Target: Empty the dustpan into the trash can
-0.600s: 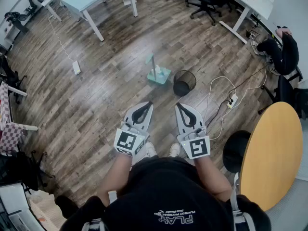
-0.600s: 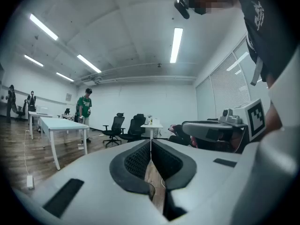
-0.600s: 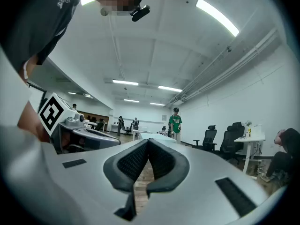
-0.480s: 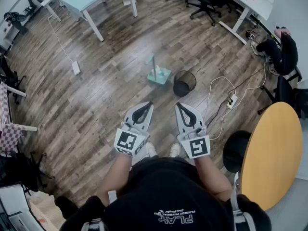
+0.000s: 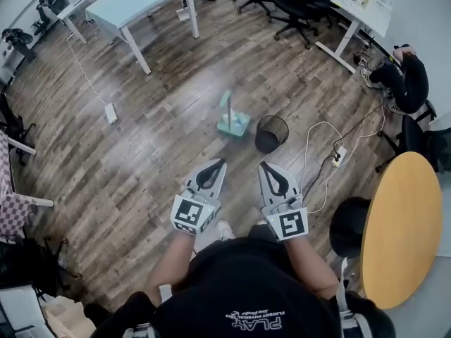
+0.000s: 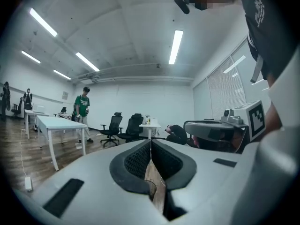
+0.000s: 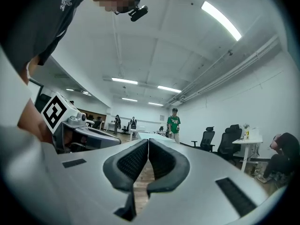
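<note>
Head view: teal long-handled dustpan (image 5: pixel 233 123) stands on the wood floor (image 5: pixel 141 160), just beside the black mesh trash can (image 5: pixel 271 133), possibly touching it. Left tongs (image 5: pixel 219 163) and right tongs (image 5: pixel 263 165) hover well short of both. Left gripper view: tongs together, empty. Right gripper view: tongs together, nothing between.

One dustpan (image 5: pixel 234 124), one trash can (image 5: pixel 271 134), two grippers (image 5: pixel 219 163) (image 5: pixel 264 165).

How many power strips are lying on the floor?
2: one power strip left of the dustpan, another right of the trash can. More may be hidden from view.
</note>
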Motion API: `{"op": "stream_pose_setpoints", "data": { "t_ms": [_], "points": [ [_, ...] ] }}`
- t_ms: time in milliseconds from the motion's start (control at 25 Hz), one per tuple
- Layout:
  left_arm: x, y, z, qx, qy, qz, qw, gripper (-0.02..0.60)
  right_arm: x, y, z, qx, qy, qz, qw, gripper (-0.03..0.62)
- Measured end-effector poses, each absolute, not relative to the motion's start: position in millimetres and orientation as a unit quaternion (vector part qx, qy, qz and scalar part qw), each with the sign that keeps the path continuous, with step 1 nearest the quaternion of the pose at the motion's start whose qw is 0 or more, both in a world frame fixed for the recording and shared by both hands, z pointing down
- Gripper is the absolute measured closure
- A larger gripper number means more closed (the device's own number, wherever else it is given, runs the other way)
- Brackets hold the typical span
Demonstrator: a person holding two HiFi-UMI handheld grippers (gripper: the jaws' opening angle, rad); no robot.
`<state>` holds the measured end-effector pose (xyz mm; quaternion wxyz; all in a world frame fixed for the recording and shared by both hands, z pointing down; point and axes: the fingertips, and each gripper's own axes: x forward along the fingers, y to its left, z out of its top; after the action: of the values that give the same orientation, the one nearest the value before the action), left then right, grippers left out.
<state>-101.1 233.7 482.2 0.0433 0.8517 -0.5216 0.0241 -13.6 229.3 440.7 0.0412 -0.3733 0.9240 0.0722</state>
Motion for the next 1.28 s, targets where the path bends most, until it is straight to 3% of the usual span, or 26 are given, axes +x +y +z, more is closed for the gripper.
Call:
{"op": "stream_pose_setpoints", "data": {
  "t_ms": [400, 1280],
  "points": [
    [-105.7, 209.2, 490.8, 0.851, -0.521, 0.032, 0.053, 0.558, -16.1, 205.9, 445.2, -0.373, 0.925, 0.063, 0.038, 0.569],
    [-84.9, 33.7, 470.8, 0.829, -0.556, 0.049, 0.037, 0.558, 2.0, 20.2, 428.3, -0.328, 0.94, 0.072, 0.061, 0.569]
  ]
}}
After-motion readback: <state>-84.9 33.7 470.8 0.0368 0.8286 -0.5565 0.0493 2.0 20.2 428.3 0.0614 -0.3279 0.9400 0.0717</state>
